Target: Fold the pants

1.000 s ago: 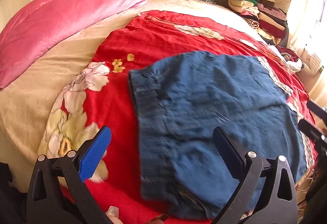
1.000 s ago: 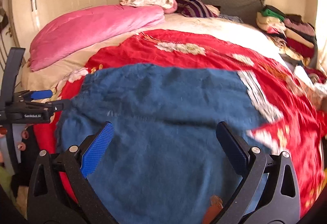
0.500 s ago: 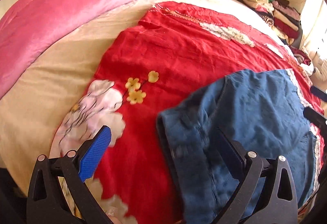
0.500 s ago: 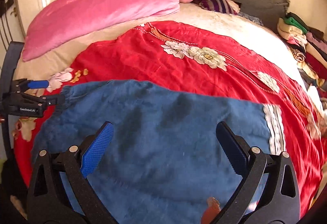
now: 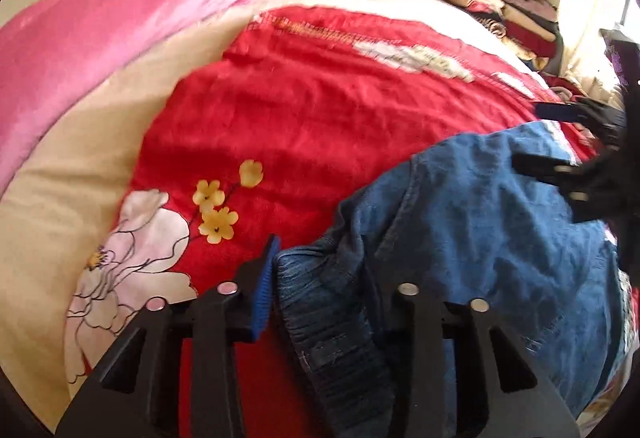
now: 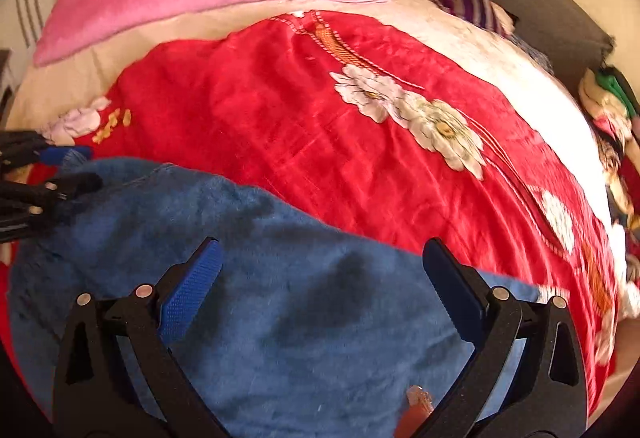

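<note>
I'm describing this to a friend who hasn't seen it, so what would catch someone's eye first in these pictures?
The bright red floral blanket spread across the middle of the bed, with the blue pants bunched on its near edge. The left gripper has just been closing, and the pants' ribbed waistband sits between its jaws, while the right gripper hovers open above the blue cloth. A pink quilt lies rolled along the far left side.

1. Bright daylight in both views; it enters from the window side, far right edge of the left wrist view, blown out there.
2. Sheen and glare on the red blanket [image 6: 304,142] and pink duvet [image 5: 100,50].
3. Soft dark shadow patches on the blue pants [image 6: 320,302] under the right gripper [image 6: 320,270].
4. Motion blur throughout, worst on far clothes pile [image 5: 500,2].
5. Strong fisheye bend, black vignette corners.
</note>
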Demonstrator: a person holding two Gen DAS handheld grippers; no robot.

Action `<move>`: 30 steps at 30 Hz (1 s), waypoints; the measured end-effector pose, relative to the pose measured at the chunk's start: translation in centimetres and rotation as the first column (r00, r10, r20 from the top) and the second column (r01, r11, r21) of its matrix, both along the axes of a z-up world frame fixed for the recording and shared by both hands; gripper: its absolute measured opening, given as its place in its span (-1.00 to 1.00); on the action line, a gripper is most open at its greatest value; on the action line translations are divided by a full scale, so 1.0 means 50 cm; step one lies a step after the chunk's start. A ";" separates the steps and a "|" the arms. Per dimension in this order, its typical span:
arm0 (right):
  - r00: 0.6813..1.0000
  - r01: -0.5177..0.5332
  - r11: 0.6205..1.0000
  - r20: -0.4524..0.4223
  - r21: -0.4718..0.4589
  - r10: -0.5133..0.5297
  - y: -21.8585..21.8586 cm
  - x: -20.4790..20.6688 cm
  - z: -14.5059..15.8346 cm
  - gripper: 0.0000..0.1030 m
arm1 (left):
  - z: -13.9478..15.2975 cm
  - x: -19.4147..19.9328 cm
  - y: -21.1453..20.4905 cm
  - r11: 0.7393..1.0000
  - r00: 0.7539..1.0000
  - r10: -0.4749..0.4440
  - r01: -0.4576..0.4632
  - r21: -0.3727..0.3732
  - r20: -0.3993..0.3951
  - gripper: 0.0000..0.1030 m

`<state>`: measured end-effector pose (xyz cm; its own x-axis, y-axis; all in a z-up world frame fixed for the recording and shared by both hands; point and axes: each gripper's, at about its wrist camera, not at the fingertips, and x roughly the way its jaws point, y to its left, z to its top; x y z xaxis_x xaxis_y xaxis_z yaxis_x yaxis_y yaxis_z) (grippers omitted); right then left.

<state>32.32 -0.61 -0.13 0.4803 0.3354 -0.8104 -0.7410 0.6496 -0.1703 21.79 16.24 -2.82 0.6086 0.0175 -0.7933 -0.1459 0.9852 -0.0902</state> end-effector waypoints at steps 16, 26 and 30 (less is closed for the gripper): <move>0.959 -0.278 0.956 0.024 -0.091 0.281 0.071 -0.076 -0.026 -0.96 | 0.070 -0.109 -0.036 0.997 0.988 -0.058 0.051 0.050 0.143 -0.37; 0.984 -0.171 0.970 0.088 0.172 0.158 -0.130 -0.237 0.108 -0.96 | 0.113 -0.181 -0.084 0.989 0.964 -0.144 0.131 0.070 0.223 -0.37; 0.978 -0.191 0.964 0.113 0.184 0.172 -0.175 -0.325 0.120 -0.96 | 0.121 -0.230 -0.104 0.984 0.955 -0.175 0.164 0.067 0.241 -0.37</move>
